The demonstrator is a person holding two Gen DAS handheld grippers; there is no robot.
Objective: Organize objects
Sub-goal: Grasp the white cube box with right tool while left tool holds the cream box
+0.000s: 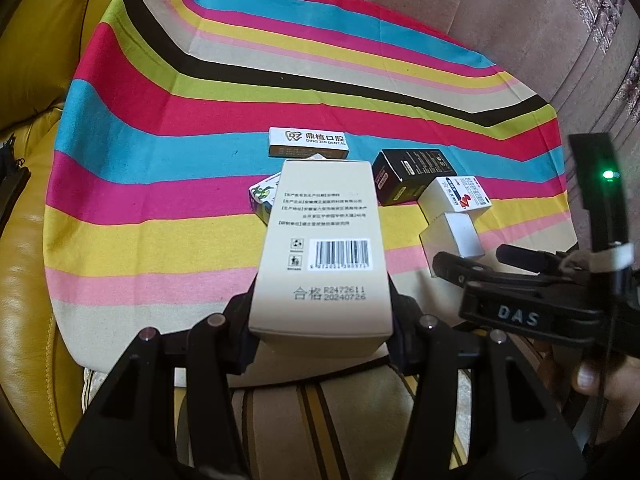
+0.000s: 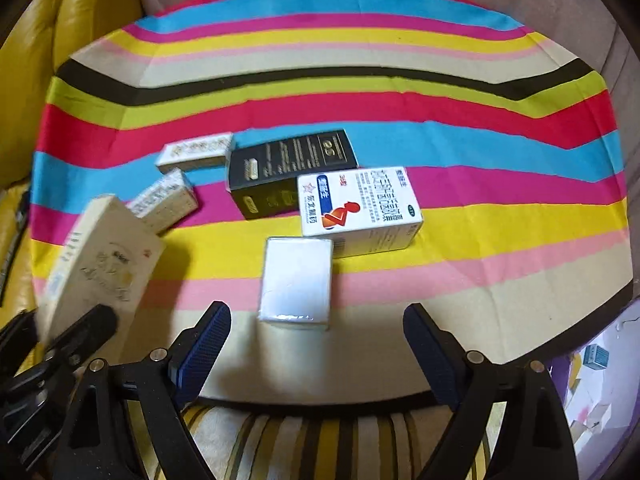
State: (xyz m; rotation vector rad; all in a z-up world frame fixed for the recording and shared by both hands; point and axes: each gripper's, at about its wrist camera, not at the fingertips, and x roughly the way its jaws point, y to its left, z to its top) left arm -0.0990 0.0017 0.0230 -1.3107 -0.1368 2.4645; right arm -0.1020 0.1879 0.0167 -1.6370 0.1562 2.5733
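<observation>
My left gripper (image 1: pixel 320 312) is shut on a beige box (image 1: pixel 320 248) with a barcode, held above the striped cloth; it also shows in the right wrist view (image 2: pixel 100 260) at the left. My right gripper (image 2: pixel 316 344) is open and empty, just short of a plain white box (image 2: pixel 296 280). Behind that lie a white box with a red figure (image 2: pixel 360 204) and a black box (image 2: pixel 288 172). Two small white boxes (image 2: pixel 196 150) (image 2: pixel 164 200) lie to the left. In the left wrist view the dental box (image 1: pixel 310 142), black box (image 1: pixel 412 174) and white boxes (image 1: pixel 456 196) lie ahead.
The striped cloth (image 1: pixel 160 120) covers a seat between a yellow leather cushion (image 1: pixel 24 280) on the left and a brown padded backrest (image 1: pixel 520 20) behind. A striped cushion (image 2: pixel 320 440) lies below the cloth's near edge. My right gripper shows at the right of the left wrist view (image 1: pixel 520 280).
</observation>
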